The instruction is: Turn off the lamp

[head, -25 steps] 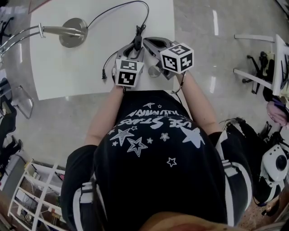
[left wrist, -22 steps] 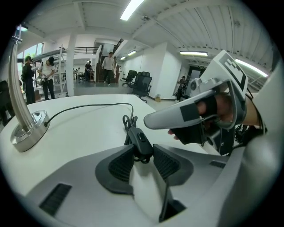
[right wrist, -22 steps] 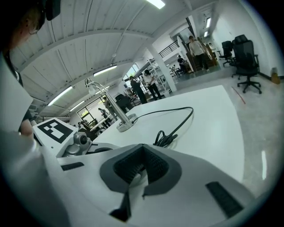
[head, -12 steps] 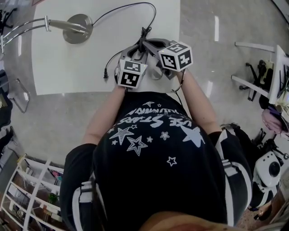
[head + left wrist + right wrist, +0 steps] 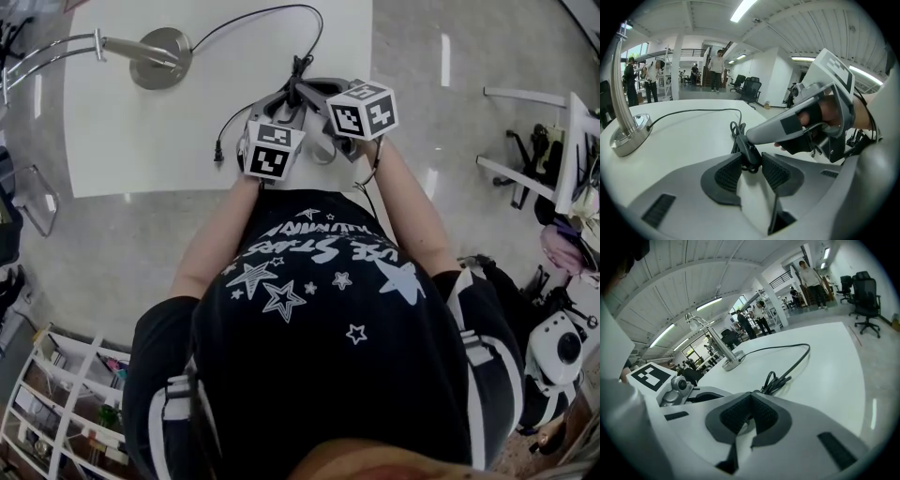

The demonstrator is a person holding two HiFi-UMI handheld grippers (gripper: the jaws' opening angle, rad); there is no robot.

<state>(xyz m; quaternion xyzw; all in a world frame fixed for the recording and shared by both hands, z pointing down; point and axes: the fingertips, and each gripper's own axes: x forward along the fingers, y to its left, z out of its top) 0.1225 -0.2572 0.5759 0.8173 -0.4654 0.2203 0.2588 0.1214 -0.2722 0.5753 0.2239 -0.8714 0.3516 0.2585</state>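
Chrome lamp base [image 5: 159,58]: stands on the white table [image 5: 141,150], well apart from the switch and out to my left of it. The stem [image 5: 618,93] curves up and away from the switch. No view shows me plainly whether the lamp is lit.

Black cord [image 5: 272,11]: leaves the base, swings in a wide loop and comes back into the switch. A small knot of slack lies just beyond the switch.

Switch [image 5: 749,152]: a black inline block on the cord, at the side of the table nearest me.

Left gripper [image 5: 750,161]: my fingers are clamped on the switch, with a ribbed pad [image 5: 727,173] touching each side of it.

Right gripper [image 5: 751,398]: my fingers are closed tip to tip with nothing between them. The closed tip sits on top of the switch, just above the left pads.

Change over the last second: the left gripper has kept its place on the switch. The right has tipped a little over the switch, and its marker cube [image 5: 364,110] has turned slightly. The base and cord lie as before.

Meaning for the task: I judge the press to be in hand, with the left bracing the switch and the right pushing it. Nothing shows whether it has clicked. The lamp itself would need checking before I let go.
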